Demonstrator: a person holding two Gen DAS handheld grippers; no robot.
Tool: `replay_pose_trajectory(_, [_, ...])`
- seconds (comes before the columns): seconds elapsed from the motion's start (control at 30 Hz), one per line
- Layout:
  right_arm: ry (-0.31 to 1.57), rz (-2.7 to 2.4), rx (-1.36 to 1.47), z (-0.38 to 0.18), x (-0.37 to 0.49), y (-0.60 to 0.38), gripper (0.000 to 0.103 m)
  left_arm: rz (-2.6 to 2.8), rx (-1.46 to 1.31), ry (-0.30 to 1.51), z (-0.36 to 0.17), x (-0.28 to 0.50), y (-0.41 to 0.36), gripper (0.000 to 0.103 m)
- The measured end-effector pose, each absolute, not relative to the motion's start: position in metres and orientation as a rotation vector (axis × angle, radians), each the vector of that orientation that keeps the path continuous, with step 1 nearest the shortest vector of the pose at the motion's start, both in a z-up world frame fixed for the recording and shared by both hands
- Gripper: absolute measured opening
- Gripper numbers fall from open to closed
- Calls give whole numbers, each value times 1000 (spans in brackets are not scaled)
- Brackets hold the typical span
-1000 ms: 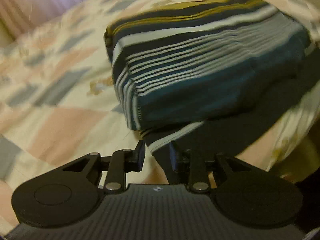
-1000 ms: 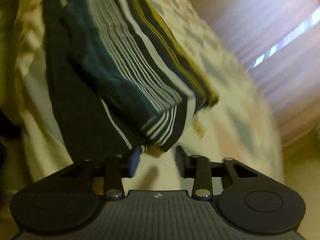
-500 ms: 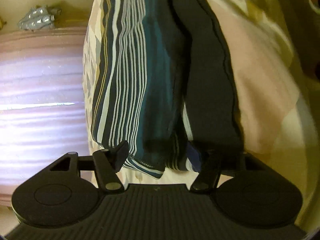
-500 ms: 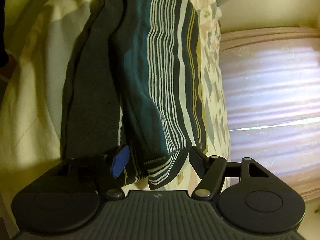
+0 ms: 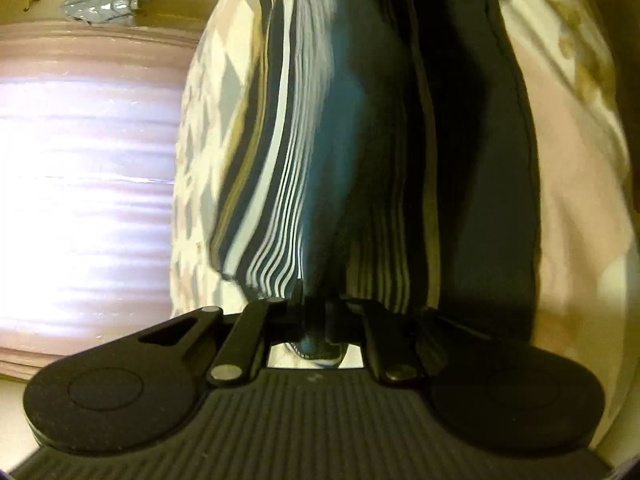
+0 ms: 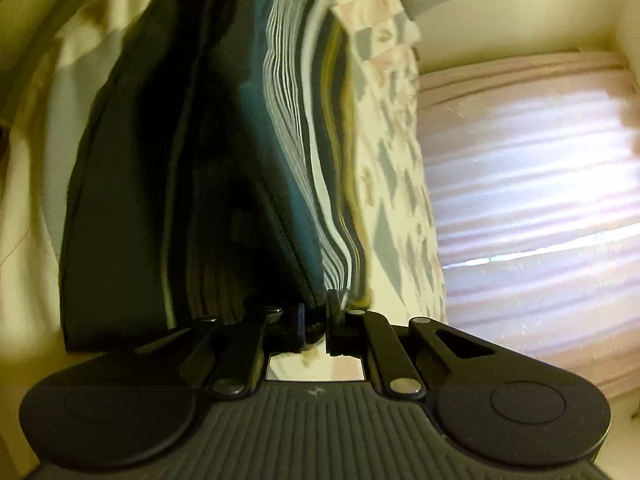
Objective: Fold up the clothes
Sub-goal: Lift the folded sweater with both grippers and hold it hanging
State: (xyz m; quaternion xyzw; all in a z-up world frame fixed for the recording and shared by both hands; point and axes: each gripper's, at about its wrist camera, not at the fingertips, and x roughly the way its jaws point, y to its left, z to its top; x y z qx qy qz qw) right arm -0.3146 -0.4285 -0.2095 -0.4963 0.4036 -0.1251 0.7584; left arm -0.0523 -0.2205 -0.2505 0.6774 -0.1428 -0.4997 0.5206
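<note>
While the left hand-held gripper pinches a corner of the teal, white and mustard striped knit garment, the right hand-held gripper clamps another edge, the cloth lying on the pastel patchwork bed cover.

Striped garment fills path ahead (both views); bedspread behind; curtain side open.

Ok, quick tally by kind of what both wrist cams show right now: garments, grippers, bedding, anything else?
Garments: 1, the striped shirt, pinched at its edge in both sets of jaws.
Grippers: 2, left gripper and right gripper.
Bedding: 1, the patterned bedspread.
Curtain: 1.
Silvery crumpled wrap: 1.
Total: 6.
</note>
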Motion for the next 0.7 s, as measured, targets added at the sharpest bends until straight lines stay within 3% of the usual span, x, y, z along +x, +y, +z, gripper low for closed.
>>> replay_pose_trajectory(0.13, [878,-268,-1043,-203,-319,-429,5,-1201,1620,-316,-242,-66,-211,7])
replay_pose_trajectory(0.43, [988,-192,-1012,-274,-312,-408,8,-1214,1616,-172,-291,-82,-217,6])
replay_pose_trajectory(0.7, [968,-165,-959,-245,-309,-415,8,-1251,1582,-88,-264,-67,-223,6])
